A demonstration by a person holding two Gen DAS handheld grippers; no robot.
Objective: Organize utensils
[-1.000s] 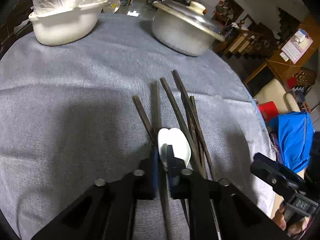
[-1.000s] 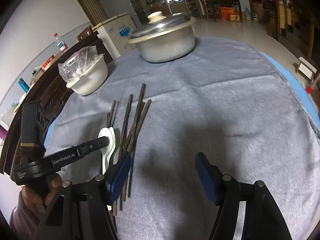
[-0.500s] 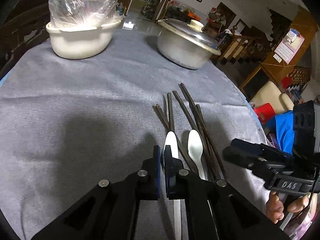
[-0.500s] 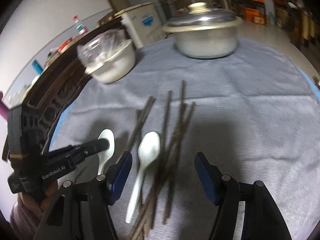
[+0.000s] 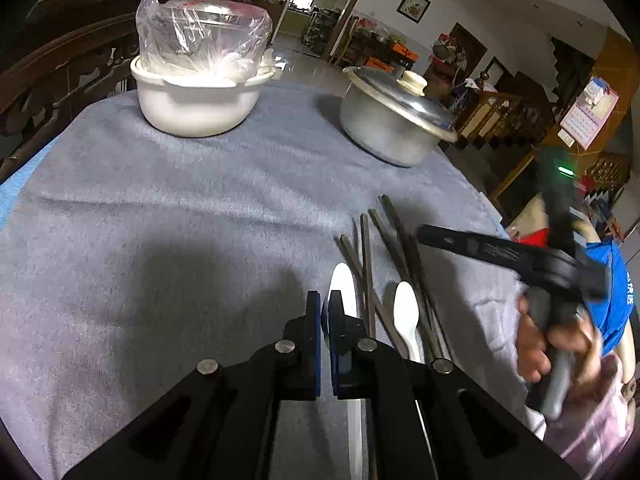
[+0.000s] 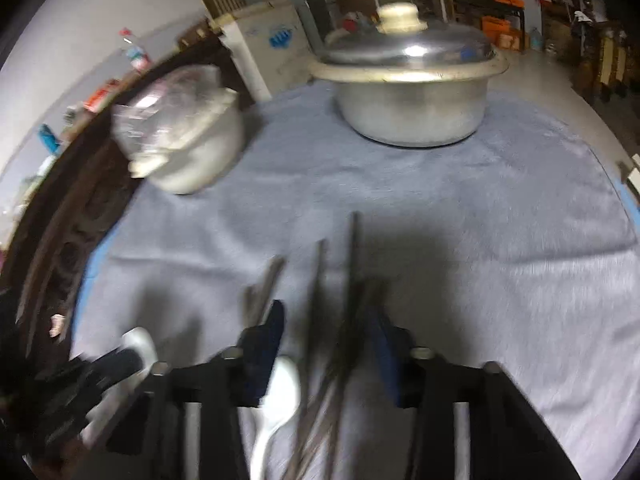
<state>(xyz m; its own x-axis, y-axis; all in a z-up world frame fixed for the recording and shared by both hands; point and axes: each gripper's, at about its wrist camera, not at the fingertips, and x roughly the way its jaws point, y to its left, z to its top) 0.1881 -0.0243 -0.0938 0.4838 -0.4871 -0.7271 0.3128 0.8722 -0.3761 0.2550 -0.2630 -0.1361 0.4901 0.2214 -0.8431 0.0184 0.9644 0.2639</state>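
Chopsticks [image 5: 400, 248] and two white spoons lie together near the front of a table under a grey cloth [image 5: 180, 208], with a white pot [image 5: 196, 100] holding a plastic bag and a lidded metal pot [image 5: 392, 128] at the far side. Only the left view shows a wall calendar [image 5: 590, 114] and a framed picture; the blurred right view shows a white cabinet with unreadable blue print. The left gripper [image 5: 325, 312] is pinched tight on one spoon [image 5: 344, 284]. The right gripper [image 6: 328, 340] is closing, its fingers straddling chopsticks and the other spoon [image 6: 282, 392].
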